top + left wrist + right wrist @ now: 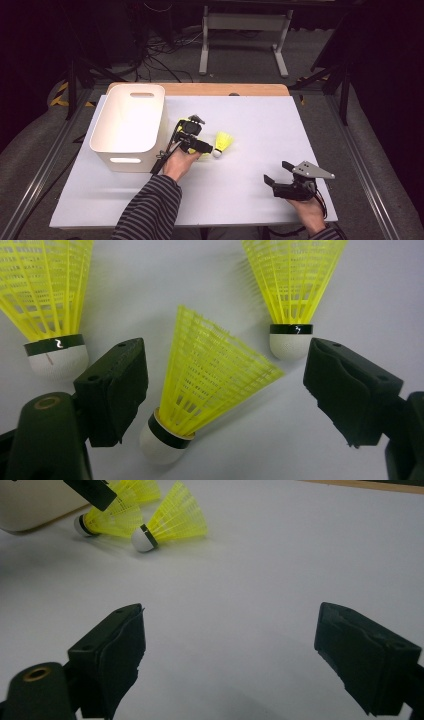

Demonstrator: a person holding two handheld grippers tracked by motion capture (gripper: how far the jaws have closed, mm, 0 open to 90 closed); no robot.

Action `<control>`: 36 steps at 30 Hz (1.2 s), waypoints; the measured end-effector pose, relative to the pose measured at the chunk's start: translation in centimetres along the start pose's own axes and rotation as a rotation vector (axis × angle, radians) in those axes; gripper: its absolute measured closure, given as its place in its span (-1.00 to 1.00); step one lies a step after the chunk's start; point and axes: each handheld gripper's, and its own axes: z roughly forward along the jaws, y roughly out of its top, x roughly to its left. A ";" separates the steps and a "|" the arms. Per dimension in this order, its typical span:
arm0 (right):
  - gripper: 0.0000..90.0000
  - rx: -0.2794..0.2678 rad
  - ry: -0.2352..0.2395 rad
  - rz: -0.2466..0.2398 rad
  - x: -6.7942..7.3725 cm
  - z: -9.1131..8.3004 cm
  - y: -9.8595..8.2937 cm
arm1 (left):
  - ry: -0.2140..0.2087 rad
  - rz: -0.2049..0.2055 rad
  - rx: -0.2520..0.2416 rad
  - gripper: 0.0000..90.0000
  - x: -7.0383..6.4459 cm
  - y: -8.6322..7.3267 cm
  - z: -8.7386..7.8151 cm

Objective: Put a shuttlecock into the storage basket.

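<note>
Three yellow shuttlecocks with white cork heads lie on the white table. In the left gripper view one shuttlecock (200, 385) lies between the open jaws of my left gripper (225, 385), its cork near the left jaw. Another shuttlecock (47, 300) lies beyond the left jaw, and a third shuttlecock (292, 290) beyond the right jaw. In the high view my left gripper (194, 136) hovers low over them beside the basket, with one shuttlecock (223, 142) showing plainly to its right. My right gripper (278, 172) stands open and holds nothing at the front right, far from the shuttlecocks (170, 522).
A white plastic basket (130, 125) with handle slots stands at the table's left, just left of my left gripper. Its wall (30, 505) shows in the right gripper view. Bare white table (260, 120) spreads across the middle and right.
</note>
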 end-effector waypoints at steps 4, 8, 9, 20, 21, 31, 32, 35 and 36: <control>-0.70 0.002 0.000 0.001 0.0 0.0 0.0 | -0.004 -0.009 0.014 -0.59 0.1 0.0 0.2; -0.70 0.002 0.000 0.001 0.0 0.0 0.0 | -0.004 -0.010 0.025 -0.59 0.2 0.0 0.5; -0.70 0.002 -0.001 0.001 0.0 0.0 0.0 | -0.003 -0.012 0.030 -0.59 0.2 0.0 0.5; -0.70 0.002 0.000 0.001 0.0 0.0 0.0 | 0.002 -0.015 0.060 -0.58 0.4 -0.1 1.1; -0.70 0.002 0.000 0.002 0.0 0.0 0.0 | 0.000 -0.019 0.065 -0.58 0.4 -0.1 1.1; -0.70 0.002 0.000 0.001 0.0 0.0 0.0 | -0.011 -0.021 0.085 -0.50 0.4 -0.3 1.6; -0.70 0.002 0.000 0.001 0.0 0.0 0.0 | -0.013 -0.021 0.086 -0.49 0.4 -0.3 1.6; -0.70 0.002 0.000 0.001 0.0 0.0 0.0 | -0.016 -0.014 0.092 -0.46 0.4 -0.3 1.7; -0.70 0.003 0.000 0.002 0.0 0.0 0.0 | -0.019 -0.014 0.094 -0.44 0.4 -0.4 1.7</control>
